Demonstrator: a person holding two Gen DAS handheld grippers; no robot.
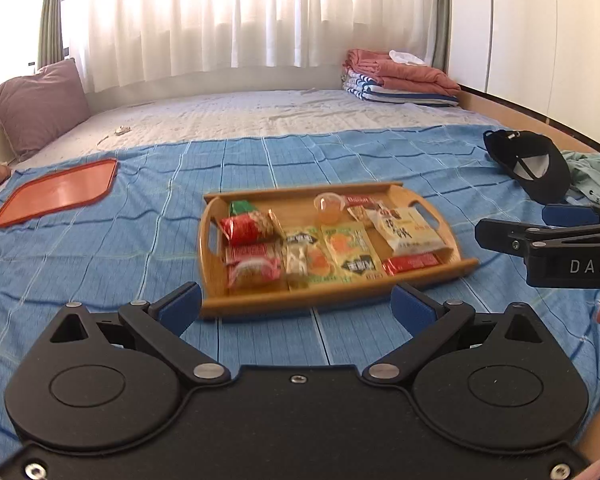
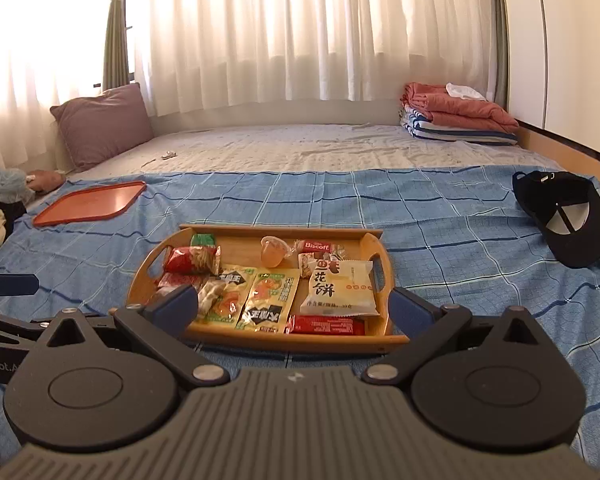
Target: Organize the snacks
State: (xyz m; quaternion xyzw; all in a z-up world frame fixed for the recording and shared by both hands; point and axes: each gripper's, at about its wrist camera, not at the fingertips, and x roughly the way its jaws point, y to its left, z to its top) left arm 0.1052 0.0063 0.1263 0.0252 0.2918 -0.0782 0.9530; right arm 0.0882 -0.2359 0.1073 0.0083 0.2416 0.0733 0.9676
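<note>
**Snack tray, bed**

Left gripper (image 1: 296, 300) and right gripper (image 2: 294, 300): both spread wide, empty. Wooden tray (image 1: 432, 280) on the blue bedspread (image 1: 100, 256), just ahead. Snack packets (image 2: 268, 300) inside: likely light, crinkly, slippery; pinch at sealed edges.

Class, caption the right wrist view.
Open right gripper faces a wooden tray of snacks on a bed.

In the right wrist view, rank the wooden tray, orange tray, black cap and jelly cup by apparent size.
1. wooden tray
2. orange tray and black cap: look alike, unranked
3. jelly cup
</note>
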